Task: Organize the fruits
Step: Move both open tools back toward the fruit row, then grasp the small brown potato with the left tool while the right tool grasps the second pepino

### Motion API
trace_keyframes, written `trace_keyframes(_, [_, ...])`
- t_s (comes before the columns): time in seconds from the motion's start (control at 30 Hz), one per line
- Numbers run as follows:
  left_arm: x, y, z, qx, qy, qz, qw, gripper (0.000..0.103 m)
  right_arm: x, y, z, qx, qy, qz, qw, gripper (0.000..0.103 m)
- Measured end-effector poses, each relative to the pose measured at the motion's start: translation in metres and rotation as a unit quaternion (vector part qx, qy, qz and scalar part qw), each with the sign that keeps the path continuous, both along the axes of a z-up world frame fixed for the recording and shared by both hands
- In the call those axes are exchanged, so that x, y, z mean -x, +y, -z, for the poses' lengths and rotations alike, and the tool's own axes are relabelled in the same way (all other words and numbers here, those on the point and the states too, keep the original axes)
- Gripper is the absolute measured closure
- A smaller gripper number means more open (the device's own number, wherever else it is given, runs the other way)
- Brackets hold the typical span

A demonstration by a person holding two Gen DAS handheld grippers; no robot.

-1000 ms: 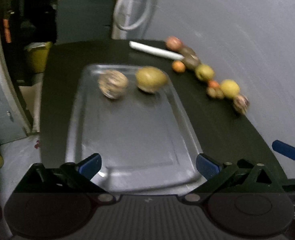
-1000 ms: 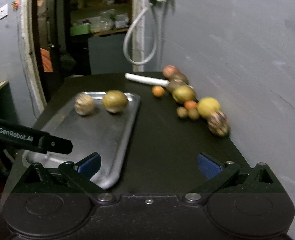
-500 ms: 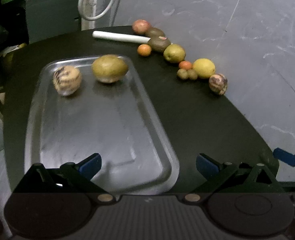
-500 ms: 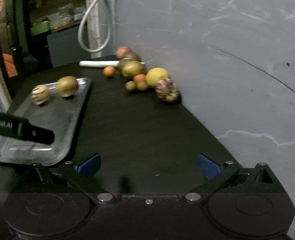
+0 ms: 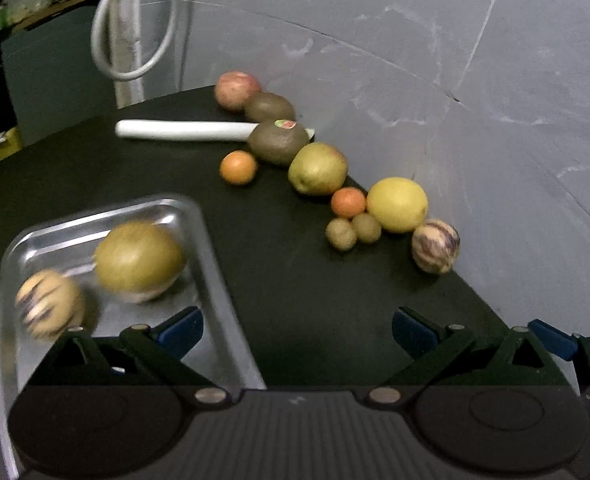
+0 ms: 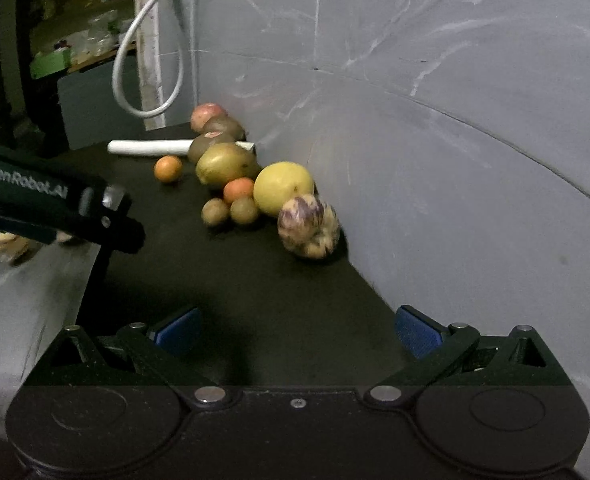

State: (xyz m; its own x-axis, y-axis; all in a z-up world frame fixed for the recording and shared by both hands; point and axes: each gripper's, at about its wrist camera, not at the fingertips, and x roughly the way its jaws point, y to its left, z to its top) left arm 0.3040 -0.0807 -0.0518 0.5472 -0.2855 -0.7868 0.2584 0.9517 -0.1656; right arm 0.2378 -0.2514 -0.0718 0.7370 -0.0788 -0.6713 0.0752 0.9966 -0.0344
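A black tabletop (image 5: 279, 264) abuts a grey scuffed wall (image 5: 475, 92); a looped white cable (image 5: 131, 32) hangs at the far corner. A shiny rectangular metal tray (image 5: 215, 280) lies on the near left of the table, holding a large green-yellow round fruit (image 5: 139, 261) and, beside it, a striped cream-and-purple fruit (image 5: 49, 307). Loose fruits line the wall: a reddish apple (image 5: 237, 90), two brown kiwis (image 5: 271, 107), a green-yellow pear-like fruit (image 5: 318, 168), two small oranges (image 5: 238, 167), a yellow lemon (image 5: 397, 204), two small tan round fruits (image 5: 353, 230), and a second striped purple-cream fruit (image 6: 308, 226) nearest. A white cylindrical rod (image 5: 183, 130) lies behind one kiwi. The left gripper (image 5: 297, 330) hovers over the tray's right rim, jaws spread wide, empty. The right gripper (image 6: 297, 330) hovers above bare tabletop, jaws likewise apart, nothing between them.
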Motion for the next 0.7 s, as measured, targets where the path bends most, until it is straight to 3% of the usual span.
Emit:
trace_keyframes(0.23, [-0.046, -0.019, 0.016, -0.017, 0.005, 0.028, 0.9995, 0.001, -0.043, -0.002, 0.011, -0.012, -0.002, 0.028, 1.000, 0.001])
trace_keyframes(0.53, [-0.071, -0.035, 0.035, -0.045, -0.004, 0.080, 0.9958, 0.002, -0.069, 0.002, 0.022, -0.004, 0.004, 0.048, 0.999, 0.016])
trace_keyframes(0.7, [-0.079, -0.040, 0.040, -0.045, -0.010, 0.094, 0.9945, 0.010, -0.078, 0.002, 0.027, -0.001, 0.007, 0.056, 0.998, 0.023])
